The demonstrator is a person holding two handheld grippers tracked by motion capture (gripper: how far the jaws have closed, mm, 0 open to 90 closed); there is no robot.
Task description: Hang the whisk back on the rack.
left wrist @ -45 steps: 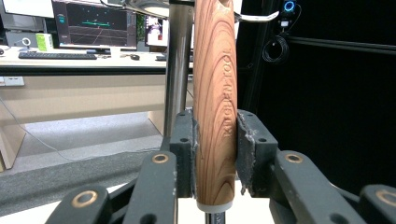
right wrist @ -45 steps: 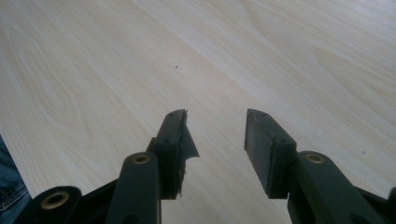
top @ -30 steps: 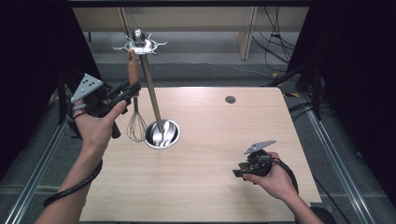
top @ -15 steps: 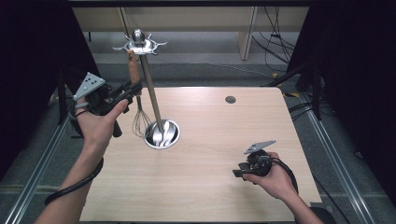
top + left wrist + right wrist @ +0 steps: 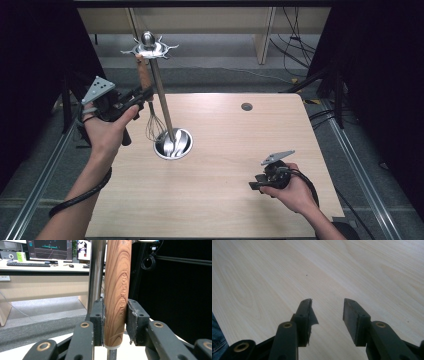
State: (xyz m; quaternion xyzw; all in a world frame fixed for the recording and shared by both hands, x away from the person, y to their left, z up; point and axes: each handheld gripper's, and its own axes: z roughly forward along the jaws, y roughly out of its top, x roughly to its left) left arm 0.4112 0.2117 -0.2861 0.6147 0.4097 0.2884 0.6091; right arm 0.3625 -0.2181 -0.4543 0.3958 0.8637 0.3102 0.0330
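— Listing what stands on the table point(image 5: 220, 200), item one: a metal stand point(image 5: 161, 97) with an upright pole, a round base near the table's left half and a ring of hooks at the top. A fork and a spoon rest in the base point(image 5: 173, 144).

— And the whisk?

— Item two: a whisk point(image 5: 148, 100) with a wooden handle, hanging upright just beside the pole, its top up at the hook ring. The wire end hangs just above the base.

— Who has hold of it?

— Left gripper point(image 5: 142, 96), held in the person's left hand point(image 5: 107, 131), raised above the table's left edge. Its jaws sit on either side of the wooden handle point(image 5: 117, 295), low on the wood. In the left gripper view one pad lies flat against the wood; the other side shows a thin gap, so the hold looks loose. The pole point(image 5: 96, 272) stands just behind the handle there.

— Item three?

— Right gripper point(image 5: 256, 181), in the right hand point(image 5: 292, 192), low over the table's near right part, well apart from the stand. Its jaws stand apart with nothing between them; bare wood shows through the gap in the right gripper view point(image 5: 327, 312).

— Anything else?

— A small dark round hole point(image 5: 246, 106) in the tabletop, toward the far edge.
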